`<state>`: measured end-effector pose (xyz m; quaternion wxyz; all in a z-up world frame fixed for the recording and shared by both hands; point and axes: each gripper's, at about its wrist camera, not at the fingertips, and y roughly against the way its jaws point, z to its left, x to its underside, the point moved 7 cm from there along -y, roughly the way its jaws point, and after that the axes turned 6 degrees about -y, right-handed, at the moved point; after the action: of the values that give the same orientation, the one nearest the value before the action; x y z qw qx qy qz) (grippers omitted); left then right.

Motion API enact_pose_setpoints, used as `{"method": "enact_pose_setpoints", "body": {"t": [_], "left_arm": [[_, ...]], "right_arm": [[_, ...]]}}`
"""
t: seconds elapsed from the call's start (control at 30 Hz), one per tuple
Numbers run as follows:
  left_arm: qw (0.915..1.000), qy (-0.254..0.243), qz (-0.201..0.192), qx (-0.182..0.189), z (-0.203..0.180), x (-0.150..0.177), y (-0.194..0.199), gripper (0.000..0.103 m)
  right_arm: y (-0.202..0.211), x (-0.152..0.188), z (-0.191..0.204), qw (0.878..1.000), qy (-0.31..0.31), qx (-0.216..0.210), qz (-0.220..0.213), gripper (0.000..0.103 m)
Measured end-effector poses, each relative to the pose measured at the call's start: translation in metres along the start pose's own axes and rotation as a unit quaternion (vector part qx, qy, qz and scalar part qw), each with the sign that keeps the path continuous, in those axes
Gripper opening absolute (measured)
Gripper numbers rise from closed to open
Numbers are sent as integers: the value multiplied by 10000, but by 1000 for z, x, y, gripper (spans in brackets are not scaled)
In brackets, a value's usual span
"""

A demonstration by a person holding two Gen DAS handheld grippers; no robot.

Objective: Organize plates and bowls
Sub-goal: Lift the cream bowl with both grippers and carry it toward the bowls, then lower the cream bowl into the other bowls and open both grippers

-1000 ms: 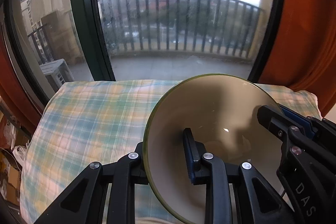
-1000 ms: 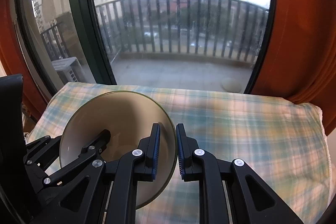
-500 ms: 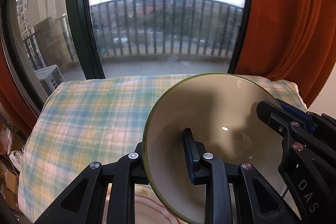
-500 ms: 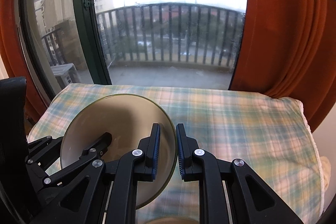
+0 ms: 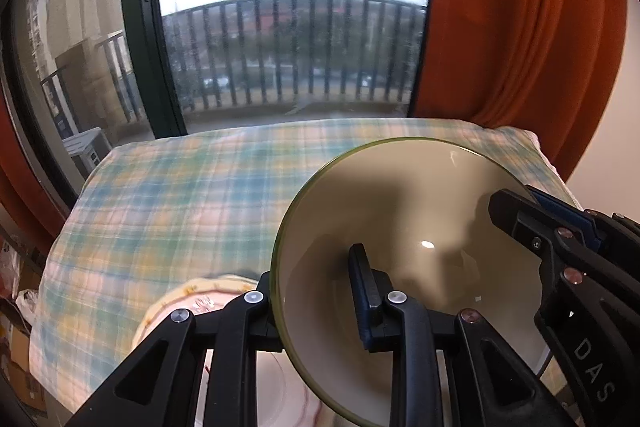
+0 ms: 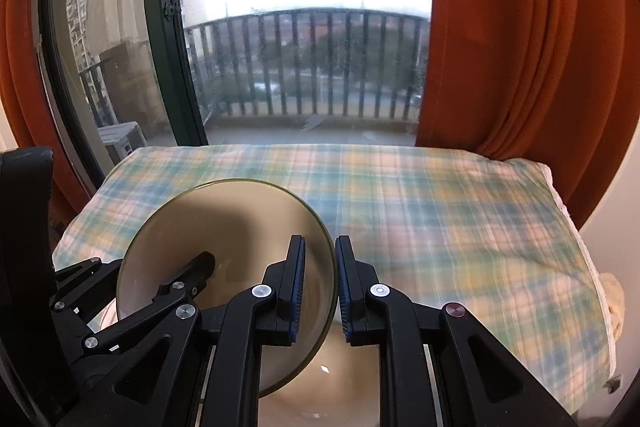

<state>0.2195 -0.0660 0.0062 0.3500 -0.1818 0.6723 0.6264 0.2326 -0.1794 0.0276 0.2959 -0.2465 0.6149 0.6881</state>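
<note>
A beige bowl with a green rim (image 5: 404, 227) is held up between both grippers above the table. My left gripper (image 5: 312, 287) is shut on its left rim, one finger inside and one outside. My right gripper (image 6: 320, 267) is shut on its right rim, and the bowl shows in the right wrist view (image 6: 224, 227). A plate with a yellow and pink pattern (image 5: 192, 301) lies below the left gripper. A second beige bowl (image 6: 344, 383) lies below the right gripper, partly hidden by the fingers.
The table carries a checked cloth (image 6: 440, 211) in green, yellow and pink. A window with a dark frame (image 6: 168, 39) and orange curtains (image 6: 520, 39) stand behind the far table edge. A balcony railing (image 6: 320, 63) is outside.
Both grippers have drawn back from the window with the bowl still held. The patterned plate and a second bowl have come into view below.
</note>
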Motion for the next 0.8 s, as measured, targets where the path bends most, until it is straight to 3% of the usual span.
{"method": "enact_pose_setpoints", "body": {"t": [0.43,0.8], "left_arm": [[9983,-201,305,455,-44,40,-10,24],[9962,-371,578,526,-61,67,-31,25]], "right_arm": [[17,49,-39,9993,-328,124,152,18],[1,78,-54,9974,-574,93,427,18]]}}
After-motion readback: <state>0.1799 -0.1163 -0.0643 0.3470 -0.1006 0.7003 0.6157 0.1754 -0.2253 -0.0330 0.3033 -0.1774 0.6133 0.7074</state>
